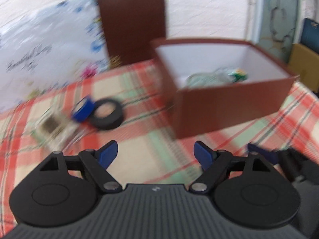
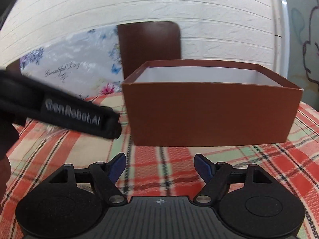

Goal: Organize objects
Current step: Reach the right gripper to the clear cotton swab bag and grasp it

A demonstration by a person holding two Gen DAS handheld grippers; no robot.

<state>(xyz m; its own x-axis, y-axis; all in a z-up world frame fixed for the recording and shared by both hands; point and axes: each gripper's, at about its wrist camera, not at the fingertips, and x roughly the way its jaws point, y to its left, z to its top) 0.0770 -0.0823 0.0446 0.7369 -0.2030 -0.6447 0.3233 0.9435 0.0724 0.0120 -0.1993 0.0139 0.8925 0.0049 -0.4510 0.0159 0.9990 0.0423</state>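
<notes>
A brown open box (image 1: 229, 109) with a white inside stands on the plaid cloth, holding clear wrapped items and a green packet (image 1: 237, 74). It also shows in the right wrist view (image 2: 211, 115), straight ahead. Left of it lie a black tape roll (image 1: 106, 114), a blue tape roll (image 1: 82, 109) leaning on it, and a clear packet (image 1: 53, 128). My left gripper (image 1: 156, 155) is open and empty above the cloth, in front of the tapes and box. My right gripper (image 2: 160, 166) is open and empty just before the box.
The box's brown lid (image 1: 132, 27) leans on the white wall behind, next to a flowered plastic bag (image 1: 47, 49). The left gripper's black body (image 2: 65, 111) crosses the right wrist view at left. A cardboard box (image 1: 305, 67) sits at far right.
</notes>
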